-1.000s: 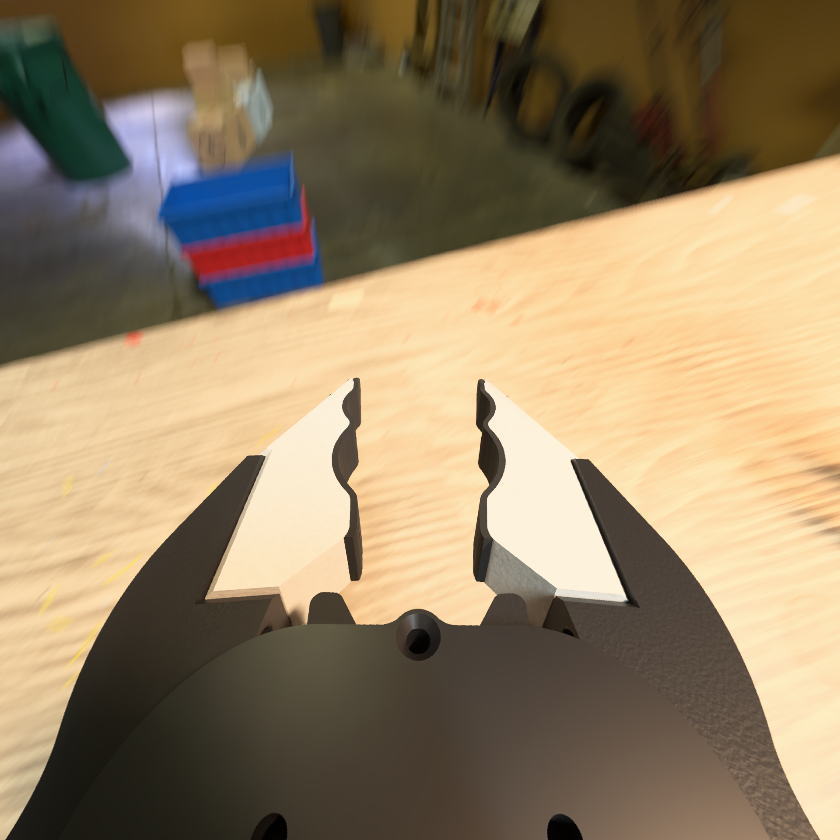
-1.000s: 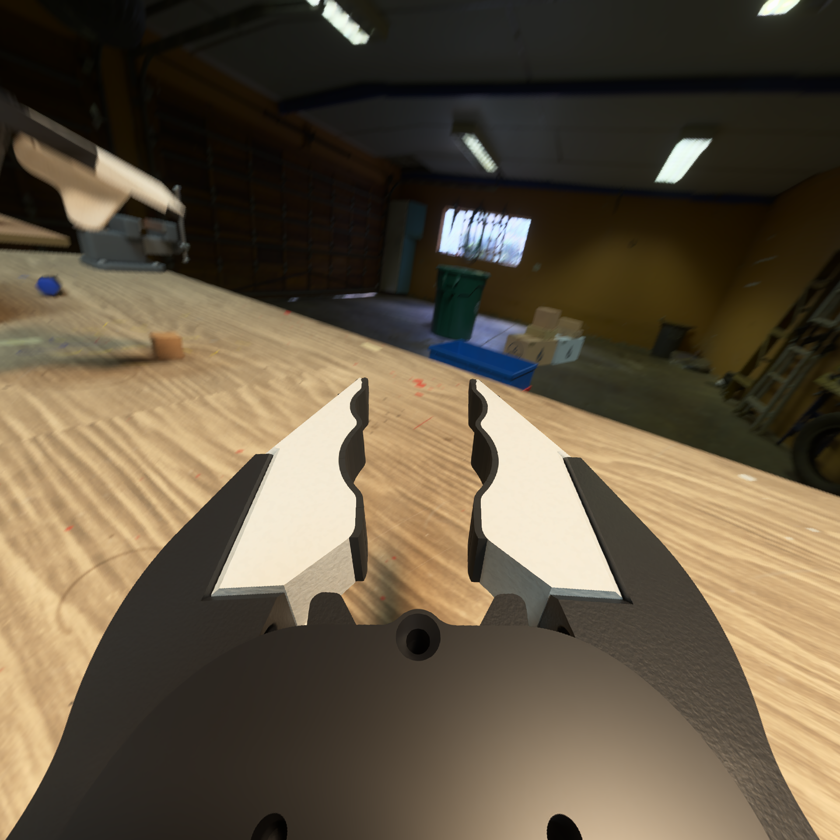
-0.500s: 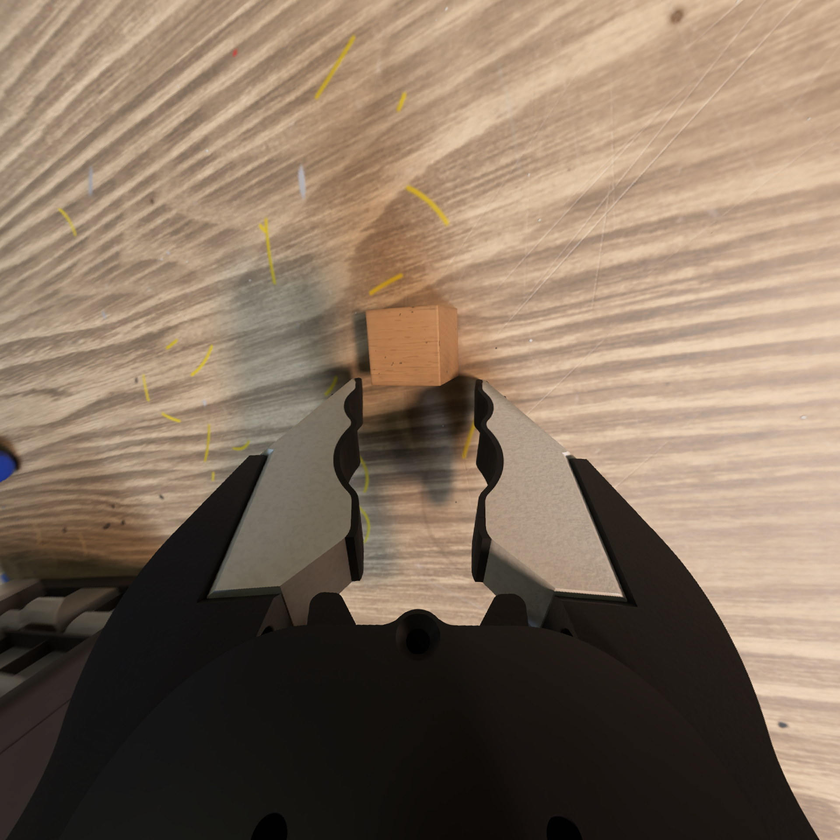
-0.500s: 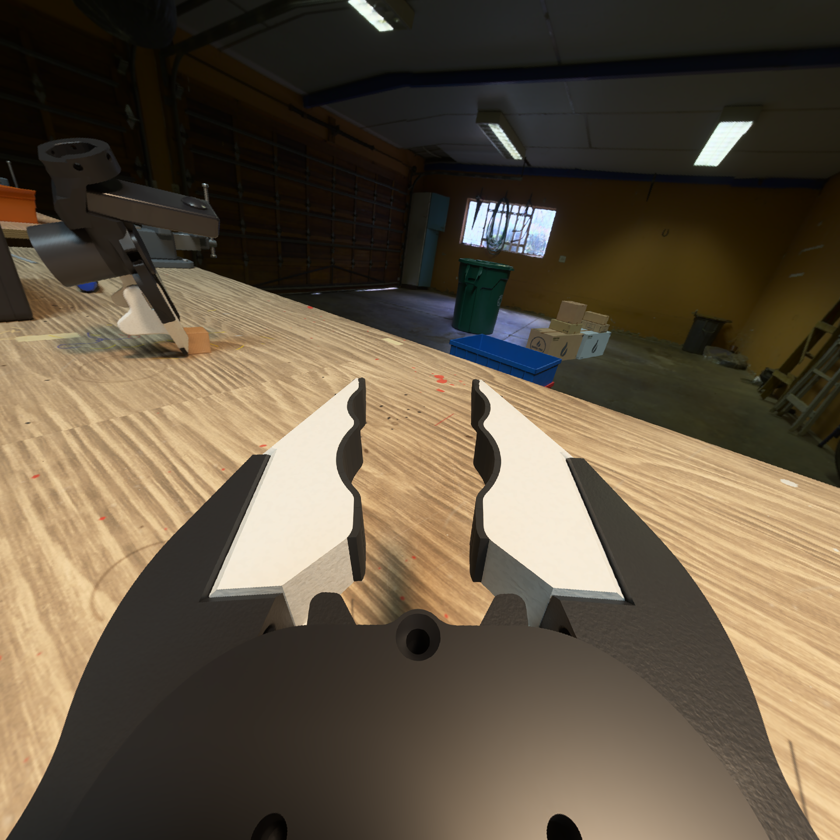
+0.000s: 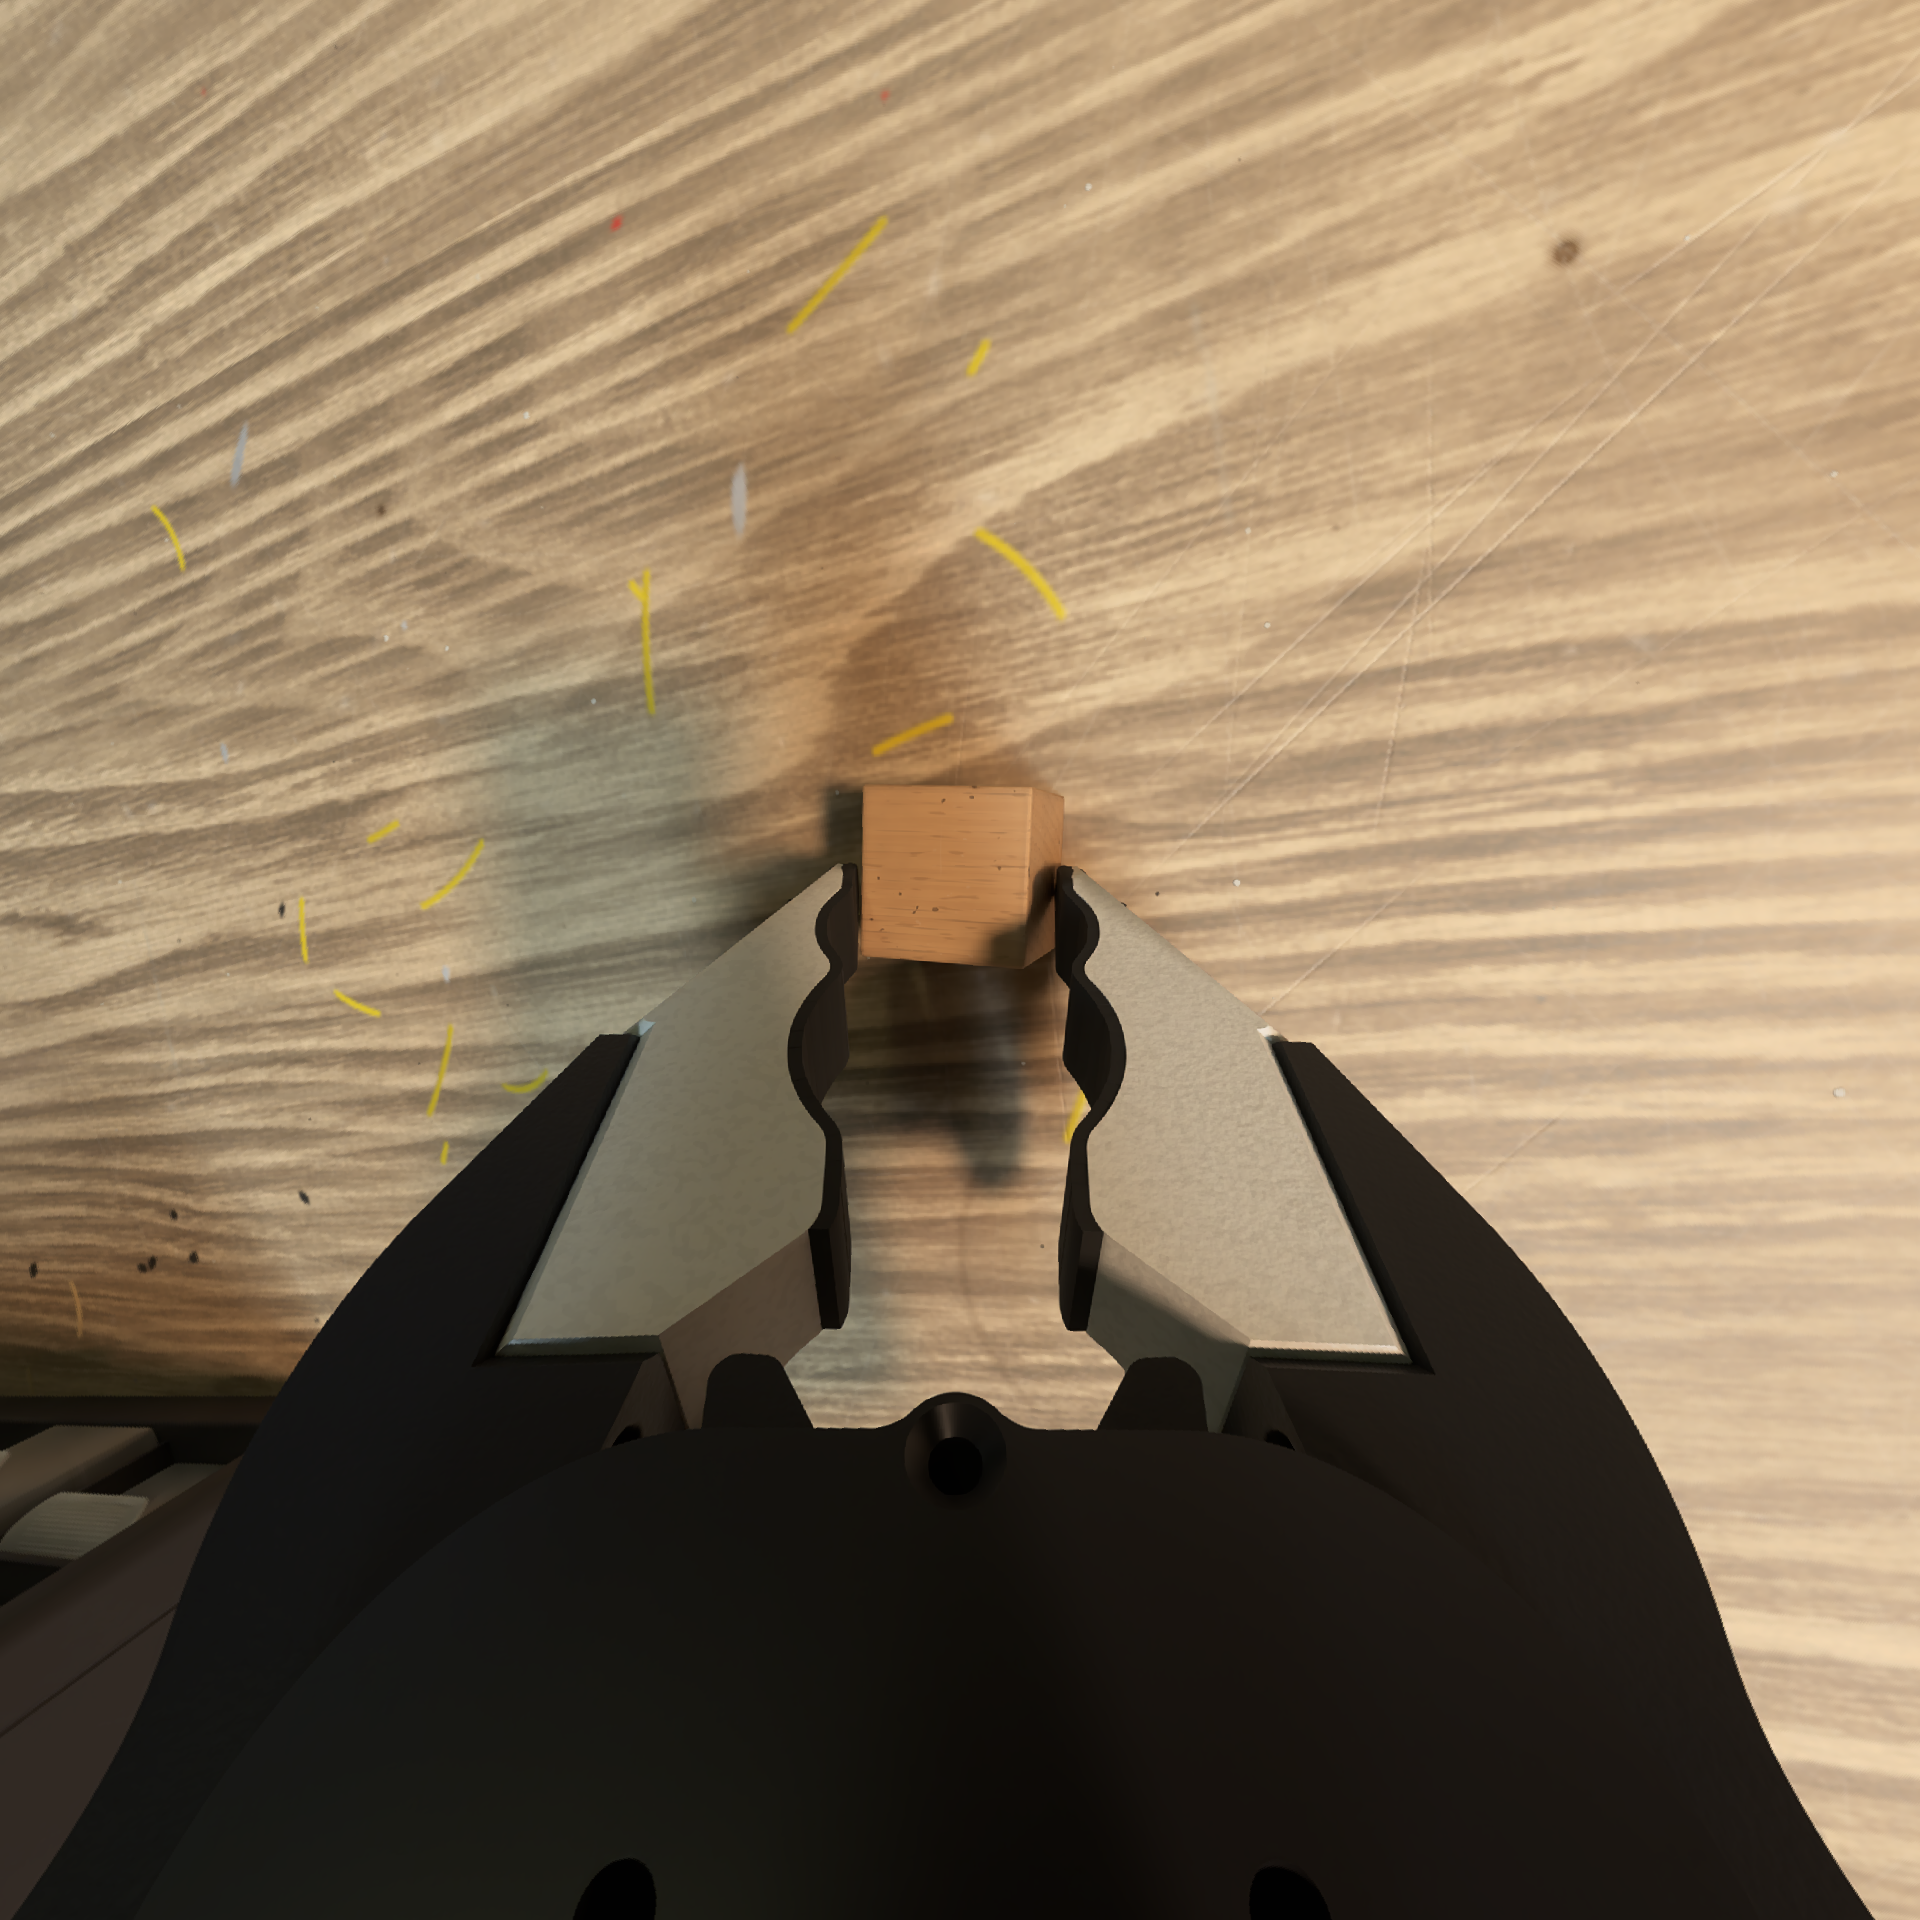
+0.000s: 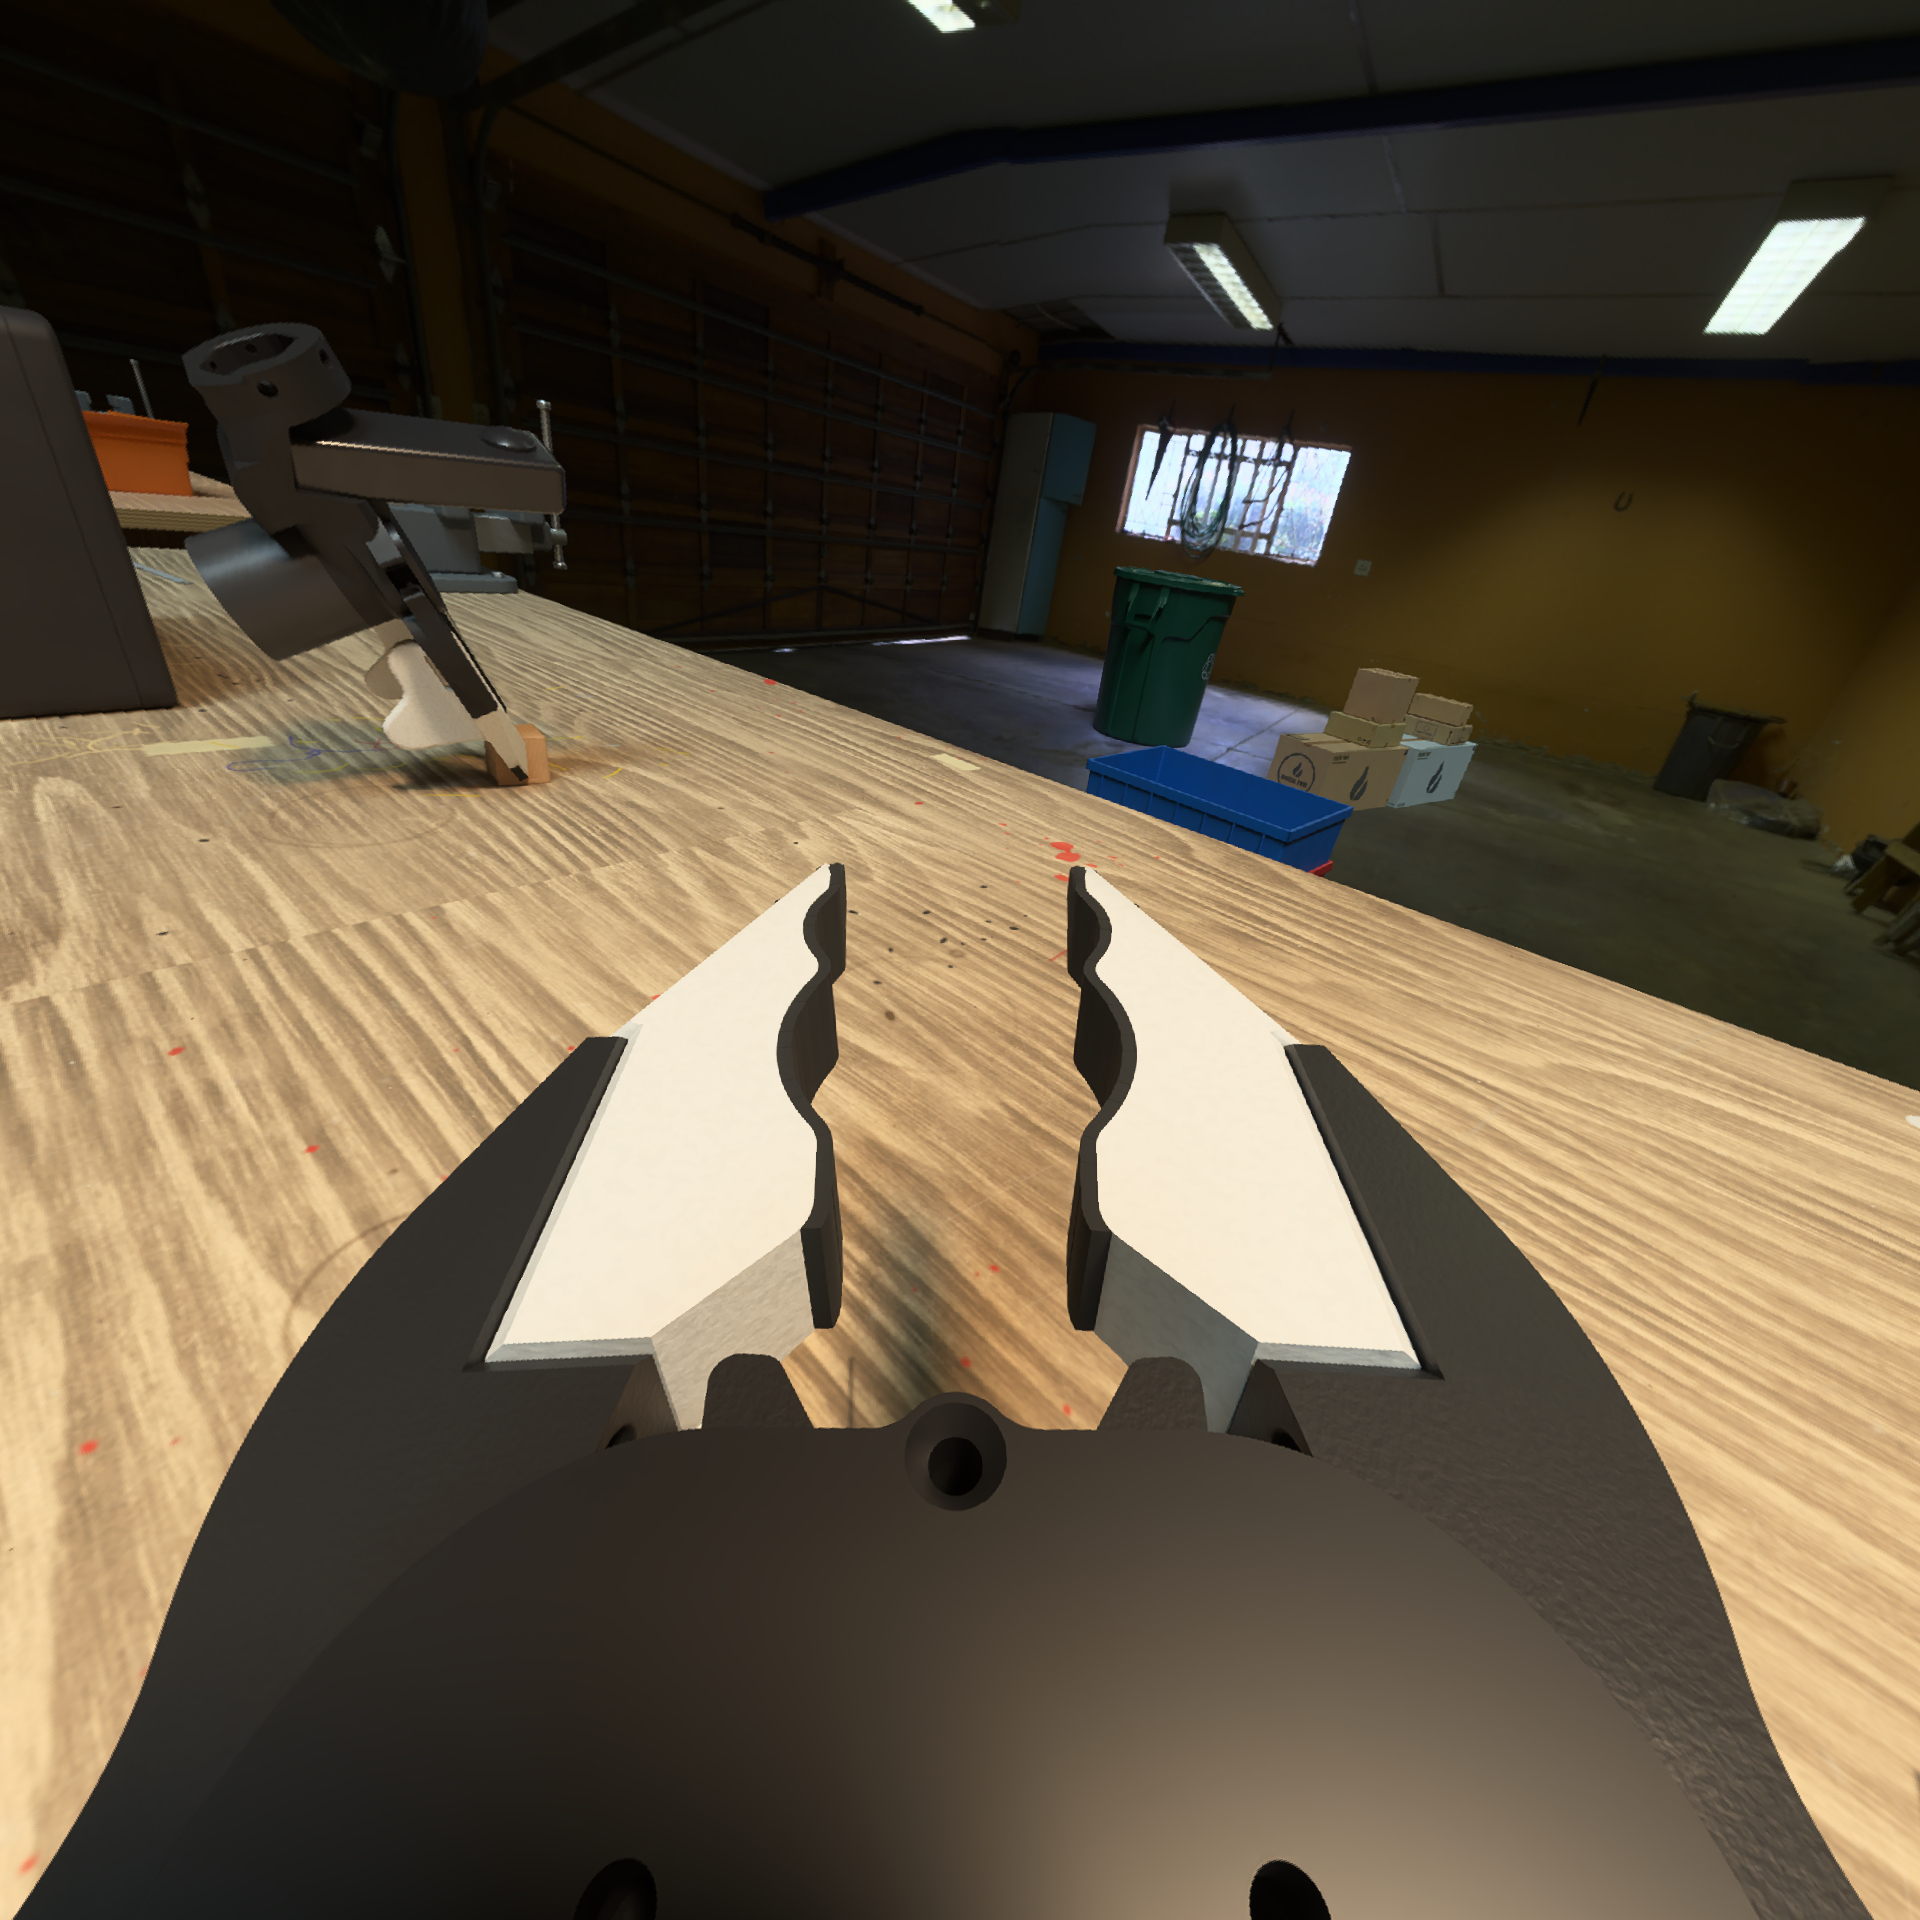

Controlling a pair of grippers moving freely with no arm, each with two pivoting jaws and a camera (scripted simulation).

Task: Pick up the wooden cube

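Note:
The wooden cube (image 5: 940, 883) is small and light brown and rests on the wooden table (image 5: 1455, 520). My left gripper (image 5: 954, 883) points down at it, one fingertip touching each side of the cube, the jaws narrowed to its width. In the right wrist view the cube (image 6: 535, 750) sits on the table far left, with the left gripper (image 6: 468, 743) tilted down over it. My right gripper (image 6: 956, 883) is open and empty, low over the table (image 6: 312, 987), well away from the cube.
A dark grey box (image 6: 62, 540), an orange bin (image 6: 135, 452) and a vise (image 6: 488, 530) stand behind the cube. The table's far edge runs diagonally on the right. Beyond it on the floor are a blue crate (image 6: 1216, 800) and a green bin (image 6: 1169, 655).
My left gripper swung down over the cube, moved forward so the cube sits between its fingertips, and narrowed its jaws onto it. The right gripper has shifted only slightly.

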